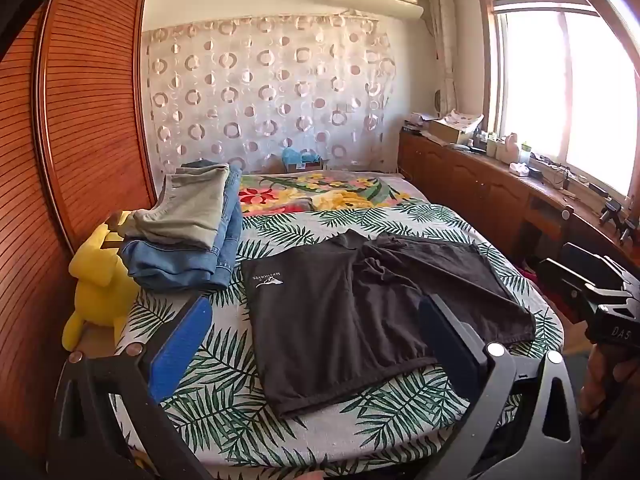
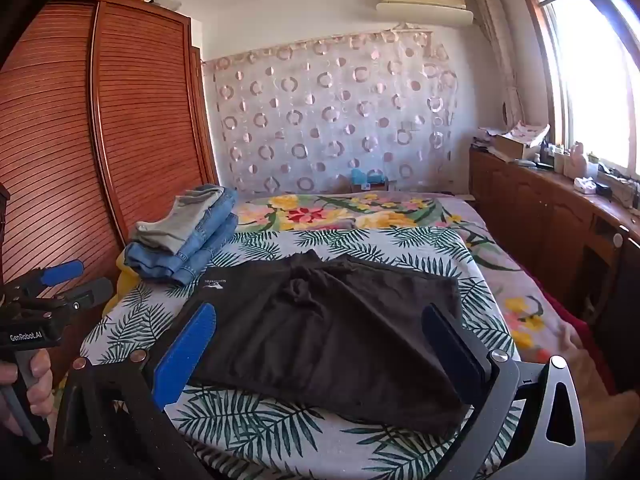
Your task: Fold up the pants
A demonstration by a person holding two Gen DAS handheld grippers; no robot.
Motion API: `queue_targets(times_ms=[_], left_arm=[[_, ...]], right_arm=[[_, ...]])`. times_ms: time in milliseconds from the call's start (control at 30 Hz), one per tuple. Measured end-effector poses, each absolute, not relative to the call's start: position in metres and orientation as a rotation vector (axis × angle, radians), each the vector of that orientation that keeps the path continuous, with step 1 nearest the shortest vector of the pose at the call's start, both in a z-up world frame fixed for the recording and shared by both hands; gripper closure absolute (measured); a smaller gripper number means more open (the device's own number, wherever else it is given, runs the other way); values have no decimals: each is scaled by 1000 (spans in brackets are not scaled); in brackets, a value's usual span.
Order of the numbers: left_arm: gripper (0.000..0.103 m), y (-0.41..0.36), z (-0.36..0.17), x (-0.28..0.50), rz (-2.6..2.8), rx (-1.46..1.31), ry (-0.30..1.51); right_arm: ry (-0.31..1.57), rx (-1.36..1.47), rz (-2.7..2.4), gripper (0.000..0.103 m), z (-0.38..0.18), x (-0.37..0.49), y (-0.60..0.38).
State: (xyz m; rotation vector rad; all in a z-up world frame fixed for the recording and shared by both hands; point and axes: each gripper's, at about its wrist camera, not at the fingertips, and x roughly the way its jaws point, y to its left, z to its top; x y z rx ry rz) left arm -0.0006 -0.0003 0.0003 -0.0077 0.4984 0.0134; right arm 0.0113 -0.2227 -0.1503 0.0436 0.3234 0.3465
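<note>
With both the left gripper (image 1: 316,340) and right gripper (image 2: 320,344) spread wide and empty above the black pants (image 1: 360,300), a shallow pinch could snag the leaf-print sheet (image 1: 224,392) underneath, or nudge the folded stack (image 1: 188,232) at ten o'clock.

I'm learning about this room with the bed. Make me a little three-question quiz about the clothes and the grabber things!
1. True or false: the black pants are already stacked on the folded jeans.
2. What lies on top of the jeans? A) a grey garment B) a red towel C) a pillow
3. Fill in: the left gripper and the right gripper both have their fingers ____.

Key:
1. False. The pants lie spread on the leaf-print bedcover, beside the pile.
2. A, the grey garment.
3. Open, with nothing gripped between them.
</note>
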Motion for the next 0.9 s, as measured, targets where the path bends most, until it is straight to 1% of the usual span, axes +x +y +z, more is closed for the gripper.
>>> queue_targets(times_ms=[900], left_arm=[[0,-4,6,-6,2,-39,485]], right_arm=[[322,49,345,0,-150,10,-222]])
